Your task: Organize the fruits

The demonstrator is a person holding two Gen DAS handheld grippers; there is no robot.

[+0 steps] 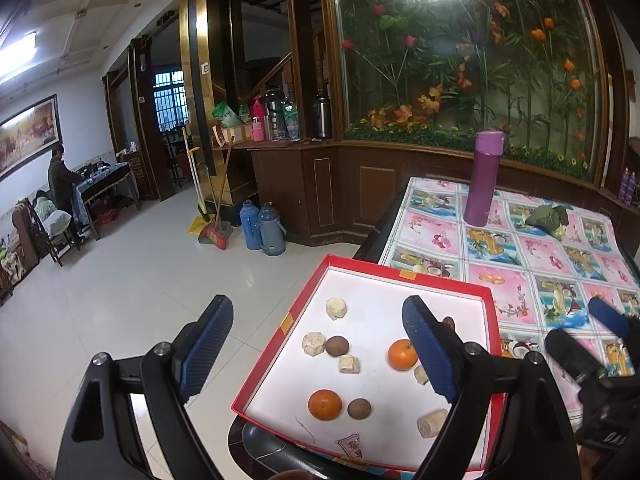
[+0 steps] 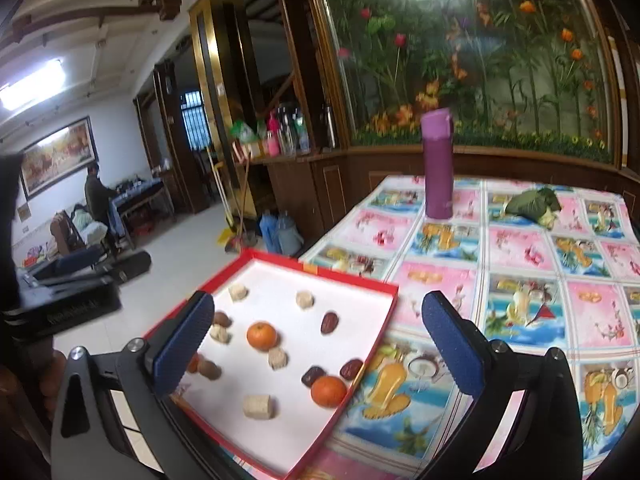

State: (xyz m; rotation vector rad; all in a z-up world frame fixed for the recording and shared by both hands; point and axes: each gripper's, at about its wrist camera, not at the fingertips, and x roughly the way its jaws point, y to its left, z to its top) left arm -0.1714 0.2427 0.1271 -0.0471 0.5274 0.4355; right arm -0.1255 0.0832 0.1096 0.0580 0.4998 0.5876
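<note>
A red box lid with a white inside point(image 1: 304, 300) point(image 2: 384, 292) lies at the table's near left corner. In it are small oranges point(image 1: 325, 404) point(image 2: 261, 335), brown round fruits point(image 1: 337, 346) point(image 2: 209, 369), dark red dates point(image 2: 329, 322) and pale cut chunks point(image 1: 335, 308) point(image 2: 258, 406). My left gripper point(image 1: 320, 354) is open and empty over the lid's left edge. My right gripper point(image 2: 320, 344) is open and empty above the lid's right side; it also shows at the right in the left wrist view point(image 1: 588, 328).
A purple flask point(image 1: 483, 178) point(image 2: 438, 164) stands at the back of the fruit-print tablecloth point(image 1: 560, 272) point(image 2: 540, 280). A green leaf-wrapped bundle point(image 1: 548, 218) point(image 2: 534, 202) lies at the back right. Two blue thermos jugs point(image 1: 264, 226) and brooms stand on the floor to the left.
</note>
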